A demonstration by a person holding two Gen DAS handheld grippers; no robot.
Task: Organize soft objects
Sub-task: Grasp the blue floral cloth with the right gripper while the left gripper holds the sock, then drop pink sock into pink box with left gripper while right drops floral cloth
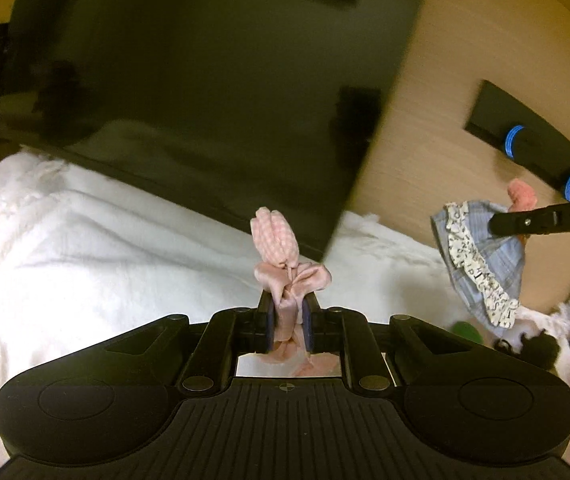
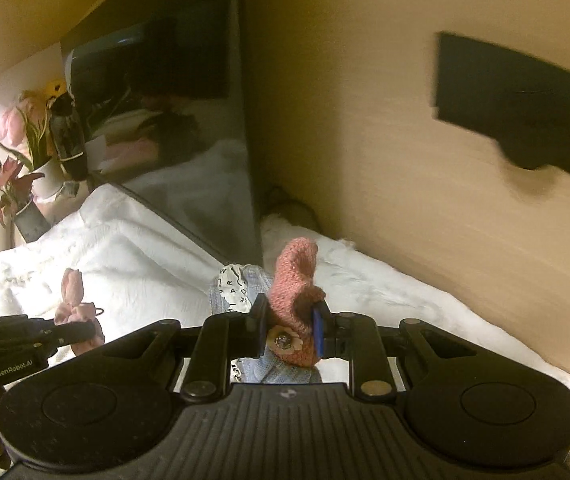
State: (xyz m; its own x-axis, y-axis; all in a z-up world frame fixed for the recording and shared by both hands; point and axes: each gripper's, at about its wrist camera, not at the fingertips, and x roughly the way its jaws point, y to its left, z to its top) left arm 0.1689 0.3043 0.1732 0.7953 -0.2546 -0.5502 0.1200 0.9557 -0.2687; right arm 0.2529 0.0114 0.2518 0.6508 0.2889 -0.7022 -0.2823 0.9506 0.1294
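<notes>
Both soft things are picked up. The left tongs [image 1: 289, 322] pinch a pink bow [image 1: 285, 264]; the right tongs [image 2: 291, 330] pinch a pink knit piece [image 2: 297, 280] with blue cloth [image 1: 485, 256]. Next, I think: carry them somewhere tidy.

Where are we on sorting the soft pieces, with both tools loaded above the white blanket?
Done: nothing visibly sorted yet, and no destination shows. In hand: the left tool is shut on a pink fabric bow; the right tool is shut on a pink knitted piece with blue lace-trimmed cloth hanging from it. Left: both pieces still need placing, plus dark and green items at the white blanket's edge.
</notes>
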